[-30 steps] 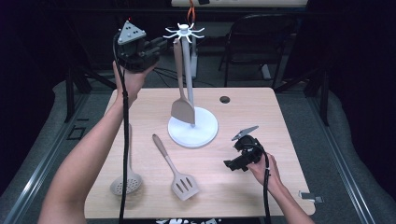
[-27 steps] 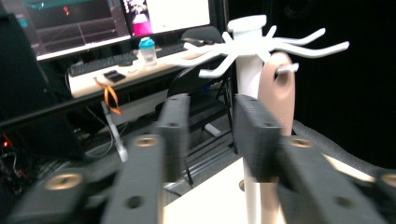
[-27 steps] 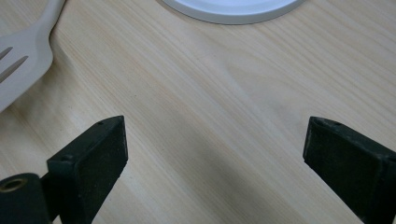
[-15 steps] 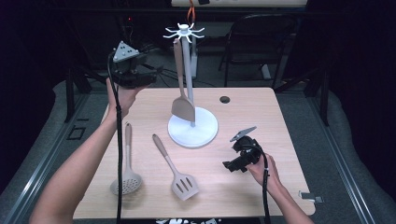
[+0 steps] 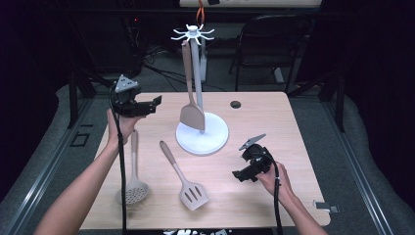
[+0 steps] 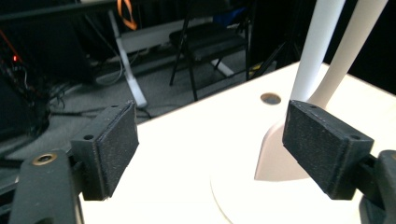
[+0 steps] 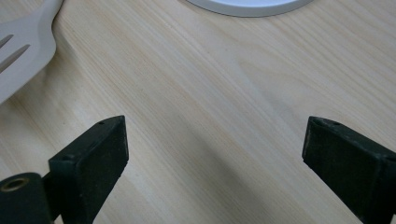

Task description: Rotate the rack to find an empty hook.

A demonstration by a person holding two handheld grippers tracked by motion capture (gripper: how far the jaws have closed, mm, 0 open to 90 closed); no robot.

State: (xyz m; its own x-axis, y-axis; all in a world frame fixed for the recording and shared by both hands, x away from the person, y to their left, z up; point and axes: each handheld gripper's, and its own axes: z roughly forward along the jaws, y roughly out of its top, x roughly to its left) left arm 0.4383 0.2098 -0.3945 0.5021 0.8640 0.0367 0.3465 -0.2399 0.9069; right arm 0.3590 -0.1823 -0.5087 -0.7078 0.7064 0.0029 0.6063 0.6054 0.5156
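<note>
A white utensil stand (image 5: 202, 134) rises from the middle of the wooden table (image 5: 274, 127), and a taupe spatula (image 5: 191, 115) hangs from its hooked top. Flat on the table lie a slotted turner (image 5: 188, 188) and a round skimmer (image 5: 133, 188). My left gripper (image 5: 155, 103) hovers left of the stand, pointing at it. Its jaws have just been opening and hold nothing. In the left gripper view, that gripper (image 6: 212, 144) frames the hanging spatula's blade (image 6: 280, 158) and the pole (image 6: 317, 46). My right gripper (image 5: 240, 175) rests low at the front right, open over bare wood (image 7: 215, 158).
A dark cable hole (image 5: 236, 104) sits at the table's back right. A black chair (image 5: 264, 44) stands behind the table. A small metal clip (image 5: 325, 205) lies at the front right corner. The turner's blade (image 7: 23, 46) lies left of my right gripper.
My left gripper has come down from beside the stand's top to just above the table, and its jaws have spread apart. The right gripper has stayed put.
</note>
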